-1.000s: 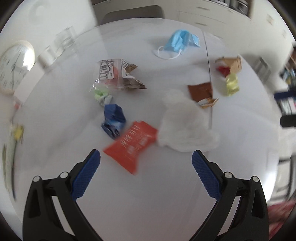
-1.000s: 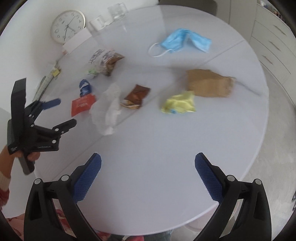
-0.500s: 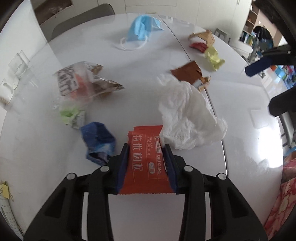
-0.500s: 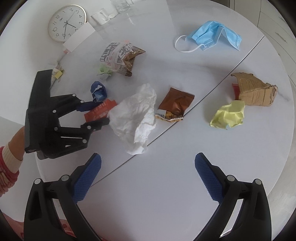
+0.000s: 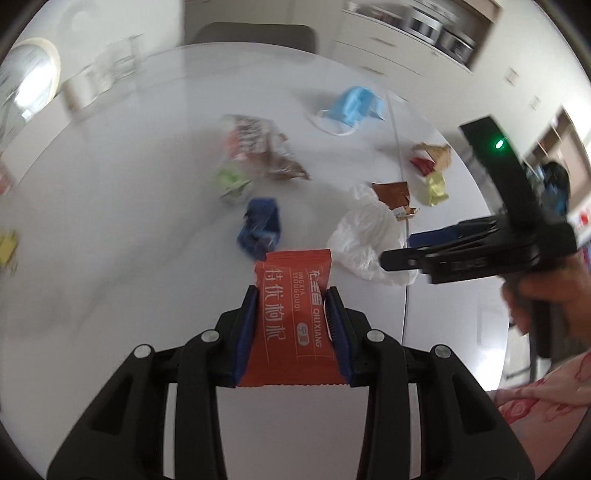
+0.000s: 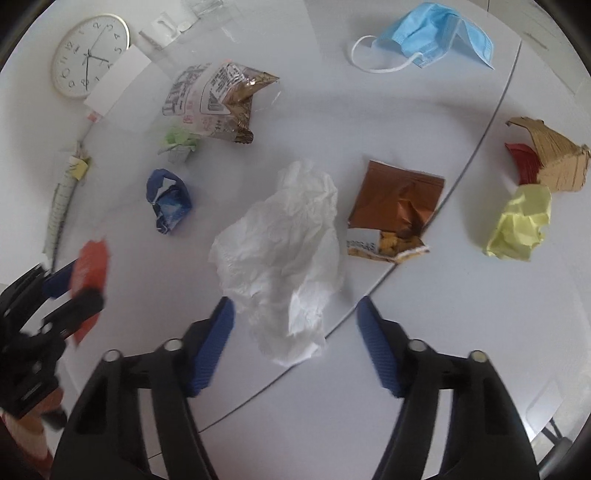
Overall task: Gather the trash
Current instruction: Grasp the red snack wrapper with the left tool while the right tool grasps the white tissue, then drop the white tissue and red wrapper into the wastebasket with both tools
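My left gripper is shut on a red snack wrapper and holds it lifted above the white round table; the wrapper also shows in the right wrist view. My right gripper is open, its fingers either side of the near end of a crumpled white tissue lying on the table. From the left wrist view the right gripper is at the tissue.
Scattered on the table are a blue wrapper, a green scrap, a clear snack bag, a brown packet, a yellow paper ball, torn cardboard and a blue face mask. A clock lies at the far left.
My left gripper closed on the red wrapper and lifted it off the table. My right gripper moved down and forward to straddle the white tissue.
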`<state>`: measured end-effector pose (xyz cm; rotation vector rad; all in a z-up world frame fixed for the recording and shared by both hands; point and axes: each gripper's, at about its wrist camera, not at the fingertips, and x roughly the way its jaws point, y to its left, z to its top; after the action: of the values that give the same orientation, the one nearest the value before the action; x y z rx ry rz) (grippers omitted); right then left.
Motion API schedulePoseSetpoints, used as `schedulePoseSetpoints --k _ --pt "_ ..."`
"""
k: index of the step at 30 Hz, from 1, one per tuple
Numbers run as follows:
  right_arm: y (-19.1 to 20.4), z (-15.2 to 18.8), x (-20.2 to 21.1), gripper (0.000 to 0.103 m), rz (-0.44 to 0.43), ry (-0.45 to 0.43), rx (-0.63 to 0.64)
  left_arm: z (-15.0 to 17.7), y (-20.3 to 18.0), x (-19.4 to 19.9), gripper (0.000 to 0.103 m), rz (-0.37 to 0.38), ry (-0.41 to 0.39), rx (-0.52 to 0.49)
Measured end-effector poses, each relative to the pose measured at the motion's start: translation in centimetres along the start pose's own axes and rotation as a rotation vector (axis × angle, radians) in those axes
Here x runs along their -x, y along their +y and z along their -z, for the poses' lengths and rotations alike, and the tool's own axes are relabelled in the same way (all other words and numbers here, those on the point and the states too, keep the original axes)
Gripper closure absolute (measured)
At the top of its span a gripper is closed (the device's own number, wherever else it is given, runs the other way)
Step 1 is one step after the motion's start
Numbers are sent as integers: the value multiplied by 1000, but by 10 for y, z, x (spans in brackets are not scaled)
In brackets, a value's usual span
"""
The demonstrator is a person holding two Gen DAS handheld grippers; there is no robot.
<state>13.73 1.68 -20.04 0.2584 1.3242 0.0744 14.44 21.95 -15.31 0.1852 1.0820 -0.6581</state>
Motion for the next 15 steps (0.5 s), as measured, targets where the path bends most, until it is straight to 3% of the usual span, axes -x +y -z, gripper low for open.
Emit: schedulePoseSetpoints --k 1,2,3,6,10,15 --pt "6 0 0 60 35 -18 33 4 0 2 67 -7 -2 23" --pt "11 0 -2 80 42 -14 69 7 0 5 67 -11 -4 43" --pt "13 0 -2 91 30 -14 79 11 0 9 67 -15 -6 70" --pt "12 7 12 93 2 -40 109 18 -13 14 67 -17 -8 97" --pt "-12 24 58 93 -35 -95 120 17 -51 16 67 -13 -3 40" --pt "-81 74 134 93 26 -152 125 4 -139 11 67 133 -1 -70"
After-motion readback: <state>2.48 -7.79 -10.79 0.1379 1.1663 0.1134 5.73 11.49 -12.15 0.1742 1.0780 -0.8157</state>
